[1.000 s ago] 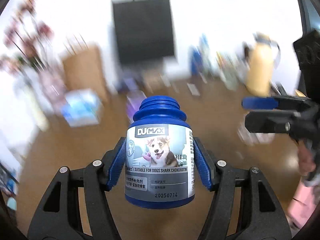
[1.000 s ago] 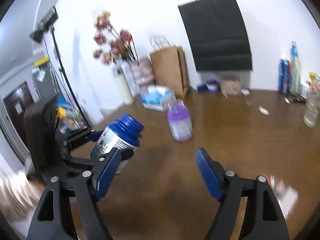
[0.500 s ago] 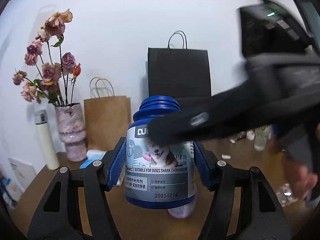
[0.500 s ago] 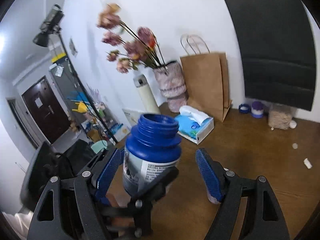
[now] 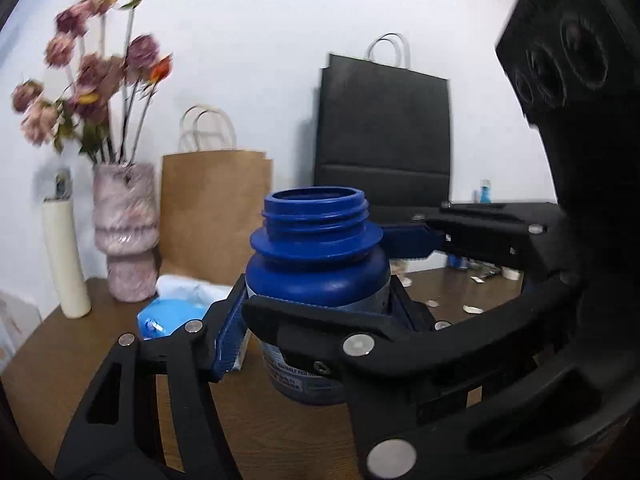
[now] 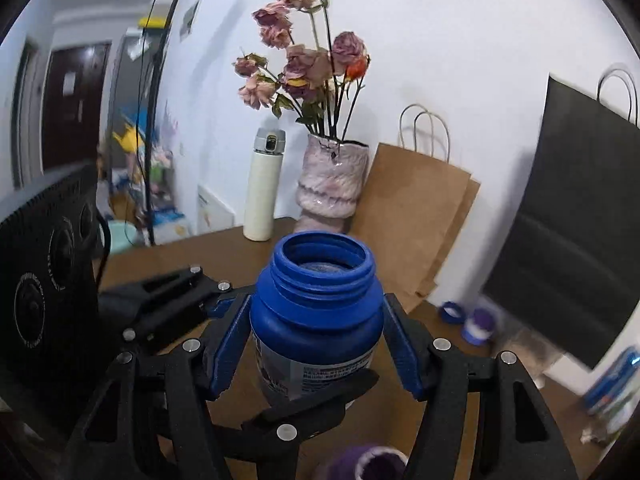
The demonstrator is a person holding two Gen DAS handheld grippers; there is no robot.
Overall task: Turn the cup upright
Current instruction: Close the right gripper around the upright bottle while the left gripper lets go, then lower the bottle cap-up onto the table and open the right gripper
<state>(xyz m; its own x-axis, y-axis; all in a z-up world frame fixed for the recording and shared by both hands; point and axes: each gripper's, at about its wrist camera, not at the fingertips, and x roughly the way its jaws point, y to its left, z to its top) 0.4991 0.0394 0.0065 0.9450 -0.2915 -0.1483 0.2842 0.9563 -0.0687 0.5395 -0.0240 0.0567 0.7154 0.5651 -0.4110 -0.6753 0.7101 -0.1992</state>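
The cup is a blue bottle (image 5: 320, 276) with a grey dog label and an open threaded mouth. It stands upright in the air above the brown table (image 5: 60, 360). My left gripper (image 5: 316, 284) is shut on its body. My right gripper (image 6: 317, 300) comes in crosswise, its blue pads pressed against the bottle (image 6: 316, 320) just under the shoulder. In the left wrist view one right finger (image 5: 304, 314) crosses the front of the label and the other lies behind the neck. A left finger (image 6: 316, 408) hides the bottle's base in the right wrist view.
A pink vase of dried flowers (image 6: 332, 184), a white flask (image 6: 262, 188), a brown paper bag (image 6: 416, 224) and a black bag (image 6: 576, 240) line the back wall. A blue tissue pack (image 5: 172, 316) lies behind the bottle. A purple jar (image 6: 360, 464) sits just below the grippers.
My right gripper has swung in from the right and shut around the bottle. In the left wrist view the bottle now shows its shoulder and mouth rather than its full label.
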